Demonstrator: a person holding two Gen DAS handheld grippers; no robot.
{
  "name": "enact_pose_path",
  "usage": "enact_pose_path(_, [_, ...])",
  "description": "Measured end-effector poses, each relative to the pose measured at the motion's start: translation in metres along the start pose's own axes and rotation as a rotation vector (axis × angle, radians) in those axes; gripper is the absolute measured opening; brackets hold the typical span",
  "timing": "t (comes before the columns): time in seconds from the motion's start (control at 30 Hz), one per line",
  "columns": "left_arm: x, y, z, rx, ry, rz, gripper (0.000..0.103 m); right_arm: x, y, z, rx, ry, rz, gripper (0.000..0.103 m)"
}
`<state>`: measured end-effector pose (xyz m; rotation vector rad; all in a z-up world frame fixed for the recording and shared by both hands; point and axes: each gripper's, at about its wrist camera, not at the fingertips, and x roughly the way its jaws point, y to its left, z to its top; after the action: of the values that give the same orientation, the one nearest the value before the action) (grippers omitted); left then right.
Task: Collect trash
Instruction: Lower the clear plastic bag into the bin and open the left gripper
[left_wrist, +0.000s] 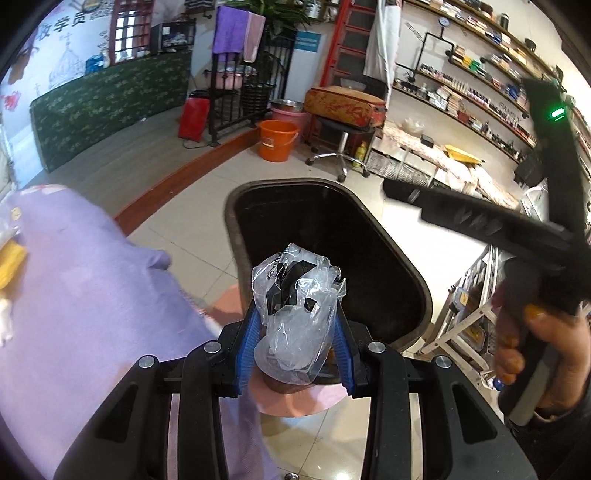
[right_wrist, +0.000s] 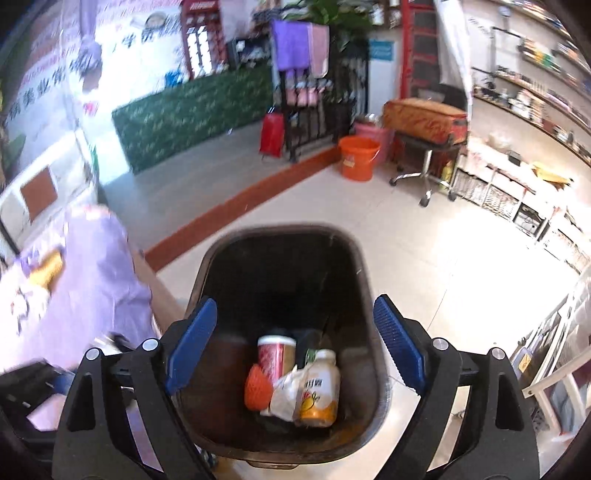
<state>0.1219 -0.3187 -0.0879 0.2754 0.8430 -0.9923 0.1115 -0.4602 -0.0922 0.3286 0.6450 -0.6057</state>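
Observation:
A crumpled clear plastic bag (left_wrist: 295, 295) sits between the blue pads of my left gripper (left_wrist: 297, 325), which is shut on it. It hangs just over the near rim of a dark trash bin (left_wrist: 236, 206). In the right wrist view my right gripper (right_wrist: 293, 306) stands wide open and empty above the same bin (right_wrist: 229, 236). At the bin's bottom lie a red-and-white cup (right_wrist: 275, 354), an orange mesh ball (right_wrist: 256, 387), crumpled white paper (right_wrist: 286, 395) and a juice bottle (right_wrist: 321, 387). A hand (left_wrist: 535, 343) holds the right tool at the left view's right edge.
A purple-covered table (left_wrist: 92, 295) with a yellow item (left_wrist: 11, 258) lies left of the bin. On the tiled floor beyond stand an orange bucket (left_wrist: 277, 138) and a wheeled stool (left_wrist: 343, 144) bearing a cushion. Stocked shelves (left_wrist: 480, 74) line the right wall.

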Motion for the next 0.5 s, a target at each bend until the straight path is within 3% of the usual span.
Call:
enact_pose_path(0.17, [0.022, -0.011, 0.007, 0.014, 0.04, -0.017, 0.036, -0.023, -0.022, 0.006, 0.074, -0.082, -0.045, 0.092])
enact_pose_path(0.5, [0.061, -0.022, 0.019, 0.029, 0.136, -0.044, 0.037, -0.038, -0.049, 0.006, 0.119, -0.132, -0.107, 0.093])
